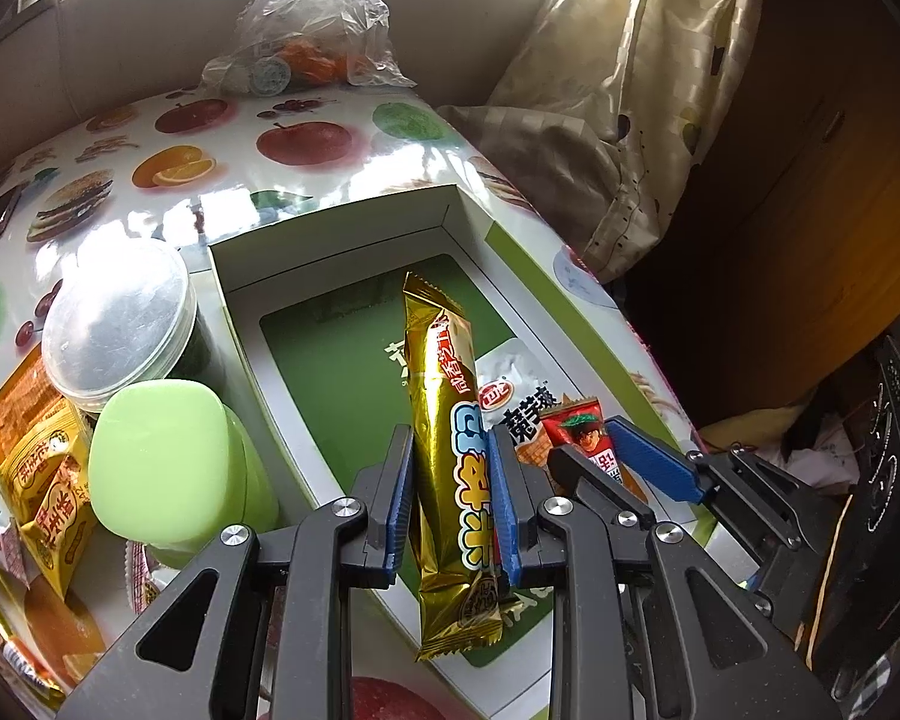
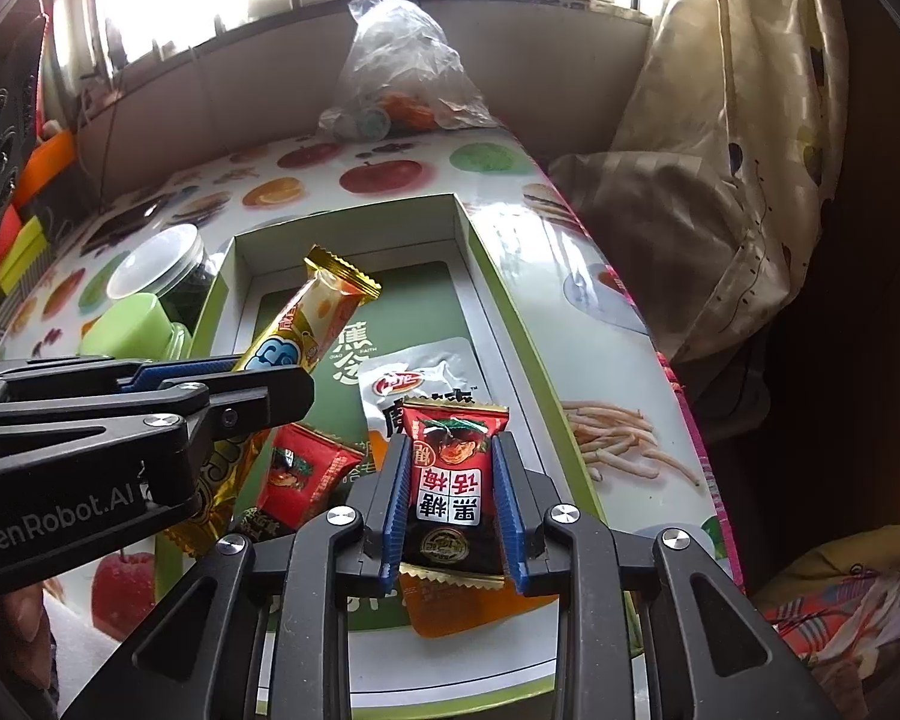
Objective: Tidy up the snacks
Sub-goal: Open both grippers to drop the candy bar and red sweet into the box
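- The gold snack bar (image 1: 450,450) is clamped between the blue pads of the left tongs (image 1: 450,462), held lengthwise and hanging over the open box (image 1: 240,324), not touching its floor as far as I can tell.
- The red plum candy packet (image 2: 449,474) is clamped in the right tongs (image 2: 450,510), also above the box, just right of the left tongs.
- Judged step: both snacks are picked and carried over the box; the drop-in is not yet done. The next move calls for lowering each pair of tongs toward a bare green patch of the floor and parting the pads, one at a time so the two pairs do not knock together.
- Inside the box, below the right tongs: a white-and-orange sachet (image 2: 414,384) lying flat, and a second red packet (image 2: 306,474) between the two pairs of tongs.
- Left of the left tongs, outside the box on the table (image 1: 222,144): a clear-lidded jar (image 1: 120,324), a green-lidded tub (image 1: 162,456) and yellow peanut packets (image 1: 48,468), not yet sorted.
- Far ahead of both tongs, a clear plastic bag (image 1: 312,18) holds something orange.
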